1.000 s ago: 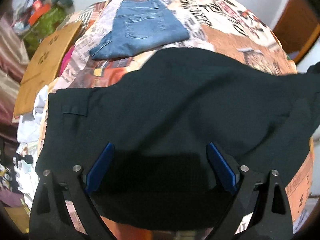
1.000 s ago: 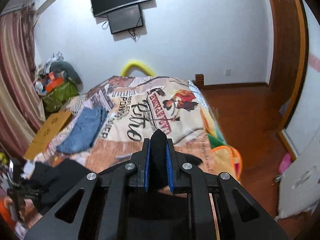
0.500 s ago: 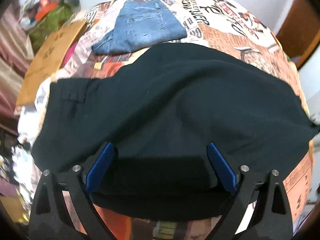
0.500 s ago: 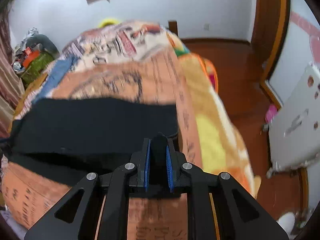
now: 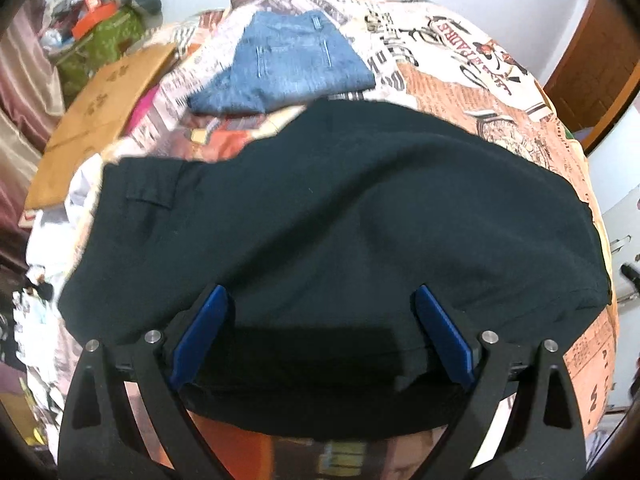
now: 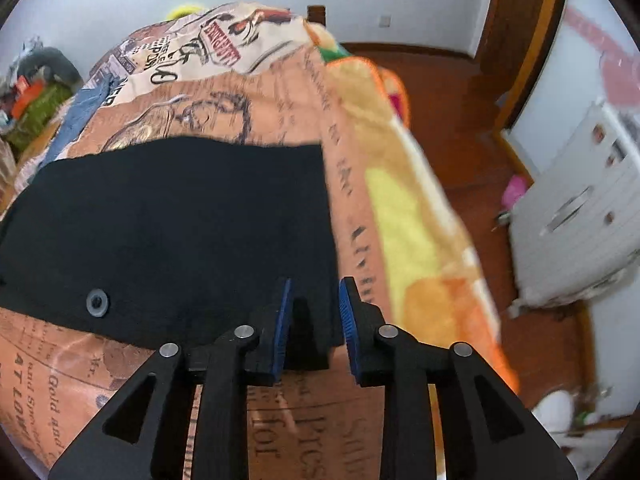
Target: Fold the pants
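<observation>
So I'm sitting with the left hand-held gripper (image 5: 318,334) spread wide over the near edge of the black fabric pants (image 5: 340,220), blue pads clear of the cloth on both sides, gripping nothing. The pants are lying folded across the bed with the newspaper-print blanket (image 5: 500,92), and a folded blue denim pair (image 5: 288,68) is parked further back. Over on the right, the right hand-held gripper (image 6: 314,312) is opening up, letting go of the pants' corner (image 6: 316,320), which is sitting loose between the pads. Looks like I'm finishing laying a fold down. Next I'm probably needing to back the right one off cleanly, then grab an end for the next fold without dragging the layers.
</observation>
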{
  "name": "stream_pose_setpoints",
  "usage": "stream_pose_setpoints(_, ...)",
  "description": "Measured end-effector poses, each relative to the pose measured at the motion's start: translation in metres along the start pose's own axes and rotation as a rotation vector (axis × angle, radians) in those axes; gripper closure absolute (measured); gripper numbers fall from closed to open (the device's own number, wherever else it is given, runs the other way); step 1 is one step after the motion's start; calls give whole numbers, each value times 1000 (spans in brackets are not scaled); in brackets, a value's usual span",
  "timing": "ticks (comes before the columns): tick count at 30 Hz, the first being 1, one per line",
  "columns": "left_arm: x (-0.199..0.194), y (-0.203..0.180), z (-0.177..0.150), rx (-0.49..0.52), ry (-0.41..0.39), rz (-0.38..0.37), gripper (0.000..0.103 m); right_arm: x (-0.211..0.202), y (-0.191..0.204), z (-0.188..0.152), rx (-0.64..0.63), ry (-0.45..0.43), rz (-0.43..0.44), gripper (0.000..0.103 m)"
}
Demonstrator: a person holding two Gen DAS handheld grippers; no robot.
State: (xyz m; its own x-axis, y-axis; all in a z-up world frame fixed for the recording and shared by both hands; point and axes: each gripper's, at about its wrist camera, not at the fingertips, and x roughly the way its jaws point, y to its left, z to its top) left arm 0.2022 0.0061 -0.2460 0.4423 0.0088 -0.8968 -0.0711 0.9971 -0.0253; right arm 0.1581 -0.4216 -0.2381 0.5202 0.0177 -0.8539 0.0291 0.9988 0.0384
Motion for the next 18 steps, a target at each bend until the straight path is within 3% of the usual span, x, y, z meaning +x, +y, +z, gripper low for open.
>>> stream_pose_setpoints(3, -15, 13, 6, 4, -74, 39, 7, -21, 12, 17, -36, -73, 2, 58)
stream_pose_setpoints(9, -42, 69, 28, -61, -196, 107, 7, -42, 63, 57, -130, -171, 92, 58)
stream_pose_setpoints(15, -36, 133, 54, -115, -196, 212, 7, -38, 141, 92, -249, -206, 229, 58)
stream_pose_setpoints(18, -23, 159, 60, -129, -166, 221, 7, -29, 180, 104, -323, -192, 284, 58)
